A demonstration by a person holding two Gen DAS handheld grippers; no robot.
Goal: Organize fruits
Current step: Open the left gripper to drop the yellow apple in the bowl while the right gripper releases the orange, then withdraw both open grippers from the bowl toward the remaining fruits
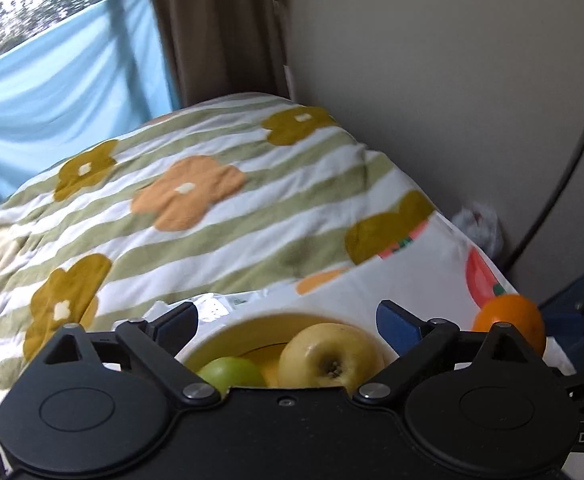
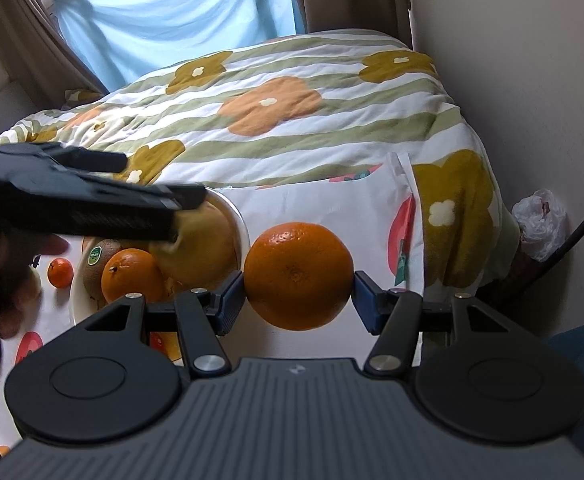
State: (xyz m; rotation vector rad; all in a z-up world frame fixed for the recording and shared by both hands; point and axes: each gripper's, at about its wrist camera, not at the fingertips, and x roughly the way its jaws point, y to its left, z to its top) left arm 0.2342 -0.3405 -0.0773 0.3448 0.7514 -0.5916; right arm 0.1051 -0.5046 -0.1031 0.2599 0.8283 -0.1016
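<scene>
The right gripper (image 2: 298, 294) pinches an orange (image 2: 298, 276); the left gripper (image 1: 286, 320), spread empty, crowds the bowl (image 2: 241, 216), risking collision.

the bowl (image 2: 243, 224) is crowded with a yellow apple (image 2: 202, 248), an orange (image 2: 132, 276) and a kiwi (image 2: 98, 260), and the left gripper (image 1: 286, 326) hangs over it, blocking the way in from above. right of the bowl the white cloth (image 2: 312, 204) lies bare. behind, the bedding (image 2: 292, 92) rises like a wall.
</scene>
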